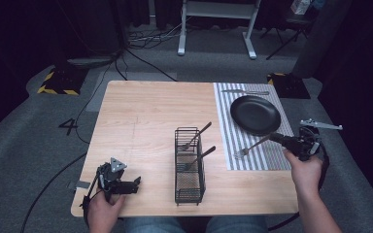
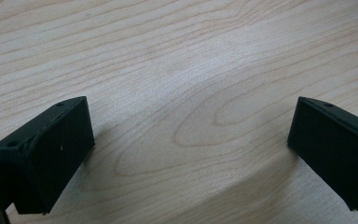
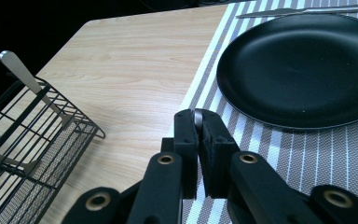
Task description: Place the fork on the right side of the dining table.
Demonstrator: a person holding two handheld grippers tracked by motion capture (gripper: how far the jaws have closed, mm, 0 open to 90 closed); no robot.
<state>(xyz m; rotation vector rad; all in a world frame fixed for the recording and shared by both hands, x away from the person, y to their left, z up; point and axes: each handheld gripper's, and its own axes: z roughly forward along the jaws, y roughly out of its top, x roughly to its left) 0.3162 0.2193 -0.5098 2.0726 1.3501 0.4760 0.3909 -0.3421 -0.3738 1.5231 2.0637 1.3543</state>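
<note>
Here, the right gripper (image 1: 278, 139) clamps a fork (image 1: 250, 147) by its handle just beside the black plate (image 1: 255, 114), seemingly to lay a place setting, while the left gripper (image 1: 135, 183), well apart from the plate, rests with jaws spread wide and empty.

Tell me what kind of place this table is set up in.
Probably a lab or studio staged as a dining setup: a light wooden table on grey carpet, cables trailing across the floor, and yellow-and-black hazard-striped floor plates.

Right gripper (image 1: 278, 139) holds a fork (image 1: 250, 147) over the striped placemat (image 1: 267, 158).
</note>
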